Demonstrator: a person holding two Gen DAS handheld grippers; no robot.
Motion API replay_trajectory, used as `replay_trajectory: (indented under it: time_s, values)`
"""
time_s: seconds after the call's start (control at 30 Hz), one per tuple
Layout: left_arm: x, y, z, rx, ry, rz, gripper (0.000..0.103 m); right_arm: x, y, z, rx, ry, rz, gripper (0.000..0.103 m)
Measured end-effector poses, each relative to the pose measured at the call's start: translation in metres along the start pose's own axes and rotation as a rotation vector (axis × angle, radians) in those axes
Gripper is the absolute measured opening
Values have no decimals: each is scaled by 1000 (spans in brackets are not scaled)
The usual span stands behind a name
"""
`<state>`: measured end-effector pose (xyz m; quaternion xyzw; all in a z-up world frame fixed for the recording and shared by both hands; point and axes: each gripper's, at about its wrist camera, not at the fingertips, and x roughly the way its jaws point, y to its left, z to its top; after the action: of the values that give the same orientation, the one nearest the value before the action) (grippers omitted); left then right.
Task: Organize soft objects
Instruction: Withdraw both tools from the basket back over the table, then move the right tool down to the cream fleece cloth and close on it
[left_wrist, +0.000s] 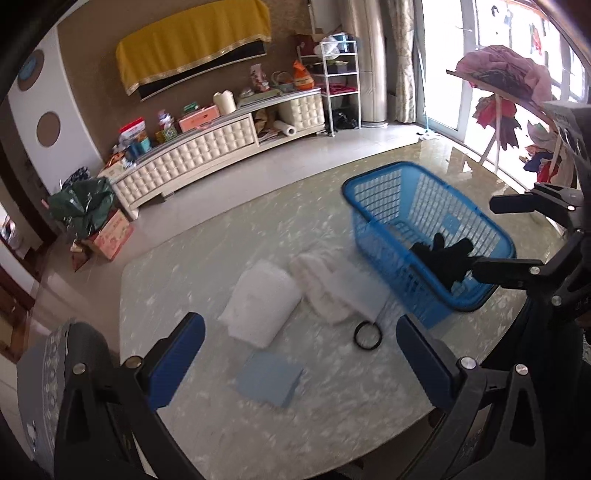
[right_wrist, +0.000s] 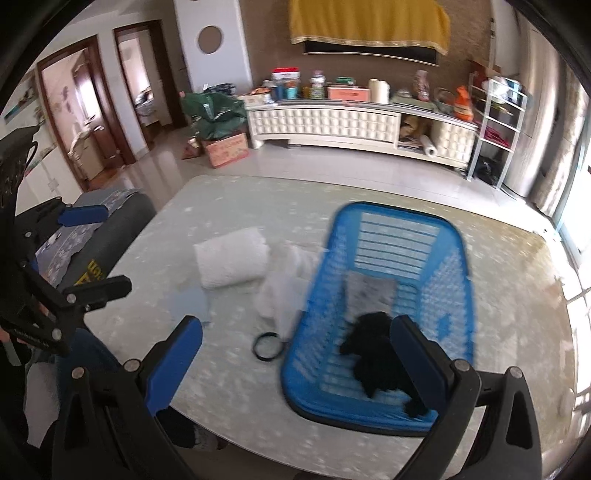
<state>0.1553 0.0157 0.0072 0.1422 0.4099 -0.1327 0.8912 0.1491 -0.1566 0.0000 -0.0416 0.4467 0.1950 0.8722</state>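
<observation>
Left gripper (left_wrist: 300, 363) wide open above table (left_wrist: 332, 413) (tilted downward), right gripper (right_wrist: 297, 363) open over basket (right_wrist: 458, 251)

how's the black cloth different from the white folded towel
The black cloth lies crumpled inside the blue basket; the white folded towel sits on the table, outside the basket. The black cloth is a loose heap; the white folded towel is a neat block. One is black, the other white. Both are soft fabric, and neither is in a gripper.
</observation>
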Motion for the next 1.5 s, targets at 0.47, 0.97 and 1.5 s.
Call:
replay_trajectory:
  time_s: [0.47, 0.97, 1.5]
  values:
    - [26, 55, -57, -136, 84, 27, 103, 73, 60, 17, -125, 108, 49, 102]
    - [81, 80, -80, -155, 194, -52, 103, 136, 72, 9, -119, 255, 24, 102]
    - [142, 88, -75, -115, 265, -129, 103, 180, 64, 6, -125, 342, -91, 99]
